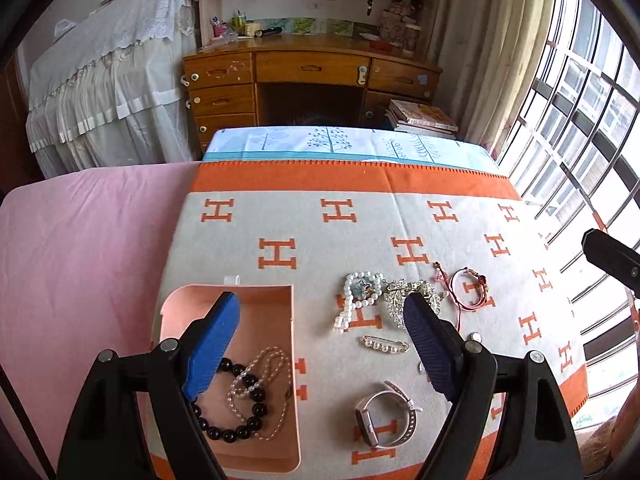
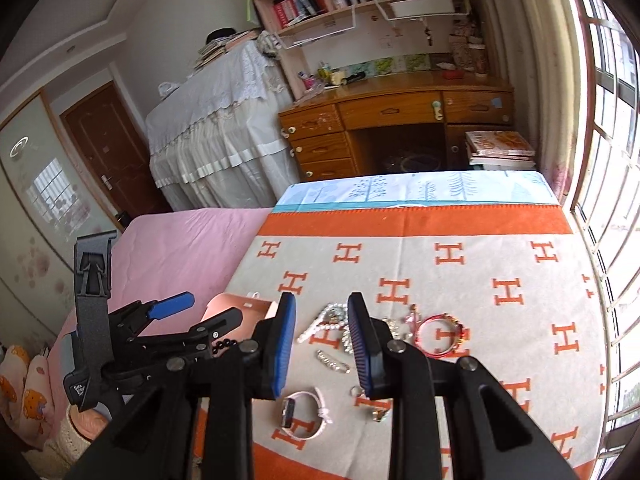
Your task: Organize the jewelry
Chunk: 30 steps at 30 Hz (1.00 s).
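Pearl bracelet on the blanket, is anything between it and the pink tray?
Nothing visible. The pearl bracelet lies on bare blanket just right of the pink tray. The open left gripper hovers above, holding nothing.

The left claw's (image 1: 322, 340) blue finger (image 1: 210, 346) covers part of the black bead bracelet (image 1: 236, 404) in the pink tray (image 1: 288, 312), its other finger hides the brooch's (image 1: 416, 296) near side, and two small pieces (image 2: 376, 410) beneath the right claw (image 2: 322, 346) are too small to identify.
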{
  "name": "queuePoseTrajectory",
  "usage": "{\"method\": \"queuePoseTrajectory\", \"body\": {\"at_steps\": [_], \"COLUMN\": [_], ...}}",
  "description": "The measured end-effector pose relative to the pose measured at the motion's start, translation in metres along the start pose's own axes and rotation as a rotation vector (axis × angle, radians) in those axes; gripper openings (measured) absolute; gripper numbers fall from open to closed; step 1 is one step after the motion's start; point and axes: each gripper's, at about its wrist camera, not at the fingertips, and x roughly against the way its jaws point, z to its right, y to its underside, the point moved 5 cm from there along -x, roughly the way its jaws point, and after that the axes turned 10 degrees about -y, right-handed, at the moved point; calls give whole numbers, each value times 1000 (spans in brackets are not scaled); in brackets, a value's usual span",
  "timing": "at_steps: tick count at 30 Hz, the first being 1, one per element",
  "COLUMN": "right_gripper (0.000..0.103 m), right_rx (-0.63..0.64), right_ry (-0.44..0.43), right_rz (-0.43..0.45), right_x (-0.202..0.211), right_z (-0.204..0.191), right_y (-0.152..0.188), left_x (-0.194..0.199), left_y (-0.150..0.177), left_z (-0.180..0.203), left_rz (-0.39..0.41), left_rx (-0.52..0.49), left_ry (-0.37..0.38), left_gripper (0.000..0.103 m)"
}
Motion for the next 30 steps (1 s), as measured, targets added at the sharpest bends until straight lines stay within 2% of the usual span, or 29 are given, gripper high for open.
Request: {"method": "queuePoseTrajectory", "body": {"at_steps": [3,6,8,11,15,19,23,27,30], "right_gripper": [27,27,27,27,27,27,27,27,25], "right_rx": [-61,-118,-155,-220,-289,-342,-366,-358,-351], "right_ry": [52,103,125,146,178,194,210,249,268], "right_rz": [8,-21,-57,-119,-191,-259,-325,-352,-358], "right_x": [1,-9,-20,-38,-62,-84,-103,-112,-117], "right_z": [34,66,86,116,150,170,177,181,181], "right_y": [-7,-5,0,14,31,49,60,65,67], "left_x": [-29,-61,-80,-99,-110,-118,-129,-139,-143], "left_y": [-11,-16,-16,-11,-1,8,16,22,24], "left_z": [17,30,38,46,52,54,56,59,60], "left_rz": [-75,-151,-195,-250,-287,-318,-360,-396,-409], "left_rx": [-26,-52,-74,-112,-156,-180,-193,-195,-193], "left_ry": [29,43,38,27,25,14,15,29,36], "left_gripper": [82,82,80,69,69,68,61,57,46]}}
